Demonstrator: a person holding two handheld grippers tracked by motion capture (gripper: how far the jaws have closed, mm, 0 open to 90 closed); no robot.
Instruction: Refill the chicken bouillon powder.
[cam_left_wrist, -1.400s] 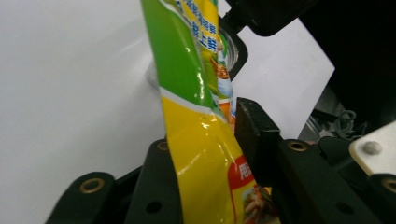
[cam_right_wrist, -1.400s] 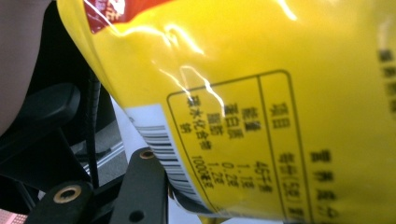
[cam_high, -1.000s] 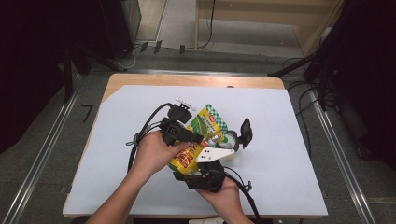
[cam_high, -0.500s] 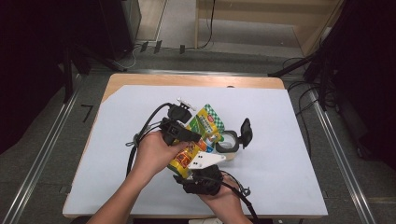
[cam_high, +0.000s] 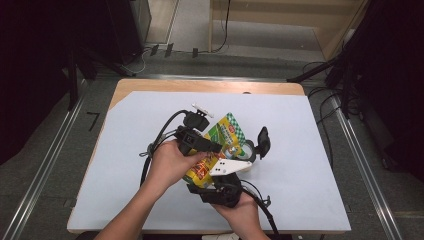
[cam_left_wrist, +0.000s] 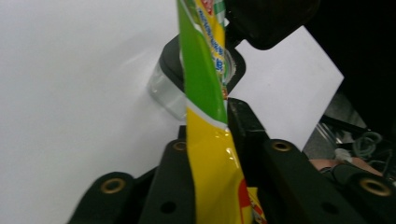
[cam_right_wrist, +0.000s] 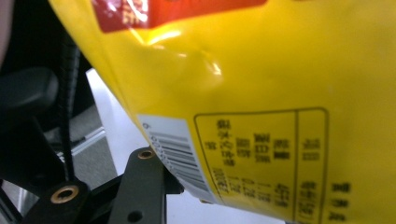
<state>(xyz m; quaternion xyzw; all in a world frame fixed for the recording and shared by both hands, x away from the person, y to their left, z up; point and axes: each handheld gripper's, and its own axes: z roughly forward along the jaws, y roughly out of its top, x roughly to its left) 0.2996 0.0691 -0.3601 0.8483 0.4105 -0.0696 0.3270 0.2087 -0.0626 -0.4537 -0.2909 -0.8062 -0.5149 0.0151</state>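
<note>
Snack bag pinched over open jar

Hands low in the high view. Right gripper (cam_high: 220, 186) nearest the person, under the bag's yellow bottom end; in its own view the bag covers the jaws, one jaw showing, so I cannot tell whether they are closed on anything. Left gripper (cam_high: 197, 140) farther in; its own view shows both jaws pressed flat against the snack bag (cam_left_wrist: 205, 121), holding it edge-on. Bag held off the white table cover (cam_high: 310, 150), slanting up and away. Just beyond it, clear jar (cam_left_wrist: 170, 91) with black hinged lid (cam_high: 263, 140) flipped open.

Judgement: thin glossy film, light, crinkly, slippery, contents likely to crush. Best taken at a flat sealed edge, not the puffed middle.
</note>
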